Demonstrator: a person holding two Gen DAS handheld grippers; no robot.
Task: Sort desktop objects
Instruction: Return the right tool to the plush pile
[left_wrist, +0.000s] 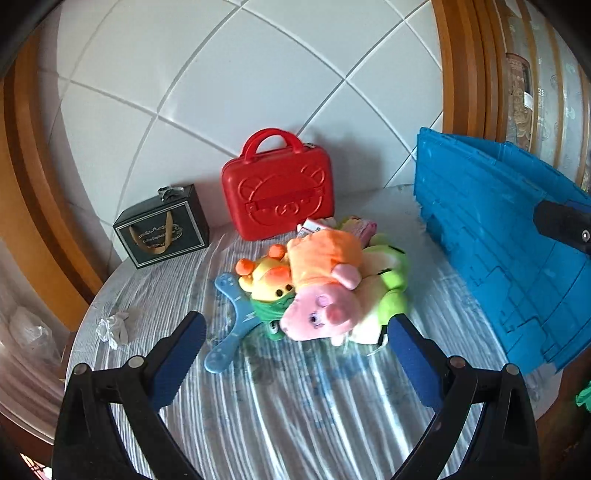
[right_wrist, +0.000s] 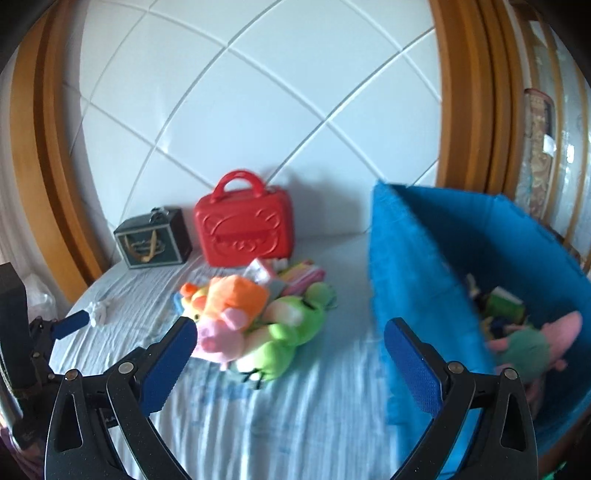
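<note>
While the left wrist view is looking down along the left claw (left_wrist: 295, 347), its jaws are standing wide apart and holding nothing; just ahead of them a heap of soft toys is lying on the tabletop (left_wrist: 295, 413), with a pink pig plush (left_wrist: 319, 314) on top, an orange-and-yellow plush (left_wrist: 269, 278) and a green plush (left_wrist: 391, 291) beside it, and a blue boomerang toy (left_wrist: 231, 321) touching the heap's left side; a red case (left_wrist: 279, 194) and a dark gift box (left_wrist: 162, 227) are standing near the wall, a crumpled white scrap (left_wrist: 112, 328) is lying apart, and the blue bin (left_wrist: 498, 236) is rising at the right. Turning to the right wrist view, the right claw (right_wrist: 290, 349) is likewise spread and empty, hovering between the toy heap (right_wrist: 258, 325) and the bin (right_wrist: 417, 258); inside the bin a pink-and-teal plush (right_wrist: 532, 347) and some smaller items are already sitting. Sorting is seemingly partway along; the whole heap is still waiting on the tabletop.
</note>
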